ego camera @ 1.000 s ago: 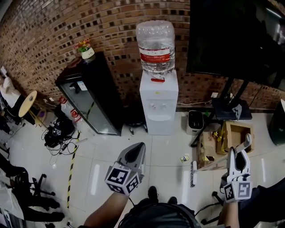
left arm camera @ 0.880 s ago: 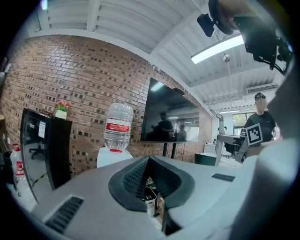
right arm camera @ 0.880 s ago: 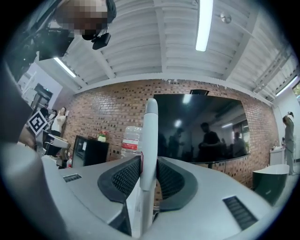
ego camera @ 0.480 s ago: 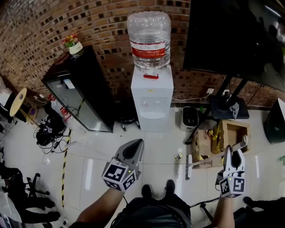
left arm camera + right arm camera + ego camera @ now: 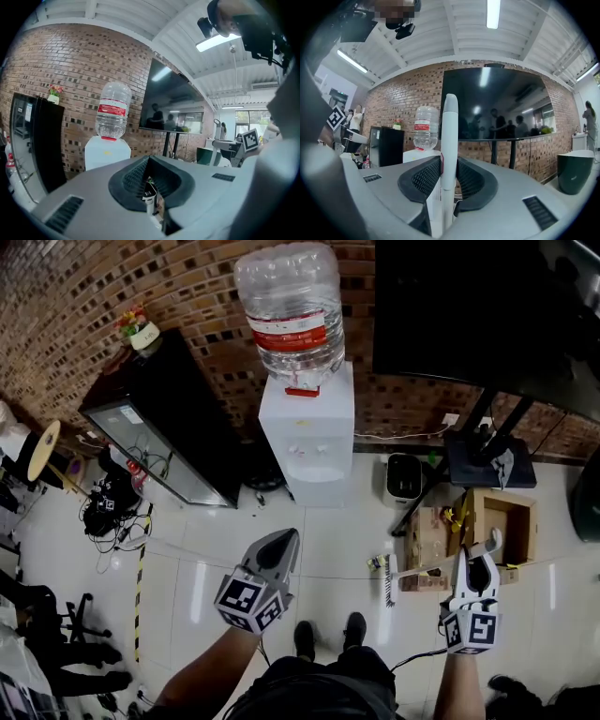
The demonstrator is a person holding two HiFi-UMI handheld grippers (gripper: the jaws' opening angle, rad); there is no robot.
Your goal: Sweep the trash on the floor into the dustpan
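The water dispenser (image 5: 306, 442) stands against the brick wall (image 5: 112, 287), with a bottle (image 5: 289, 306) on top of it. Left of the dispenser stands a cabinet (image 5: 159, 427). Right of it is a small bin (image 5: 405, 480), then cardboard boxes (image 5: 424, 535). Before the dispenser, rightward, is the broom (image 5: 390, 582), with trash (image 5: 376, 563) just beside its head.

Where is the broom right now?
In the head view the broom is low on the right, its handle held in the right hand-held gripper, its brush over the white floor beside the cardboard box.
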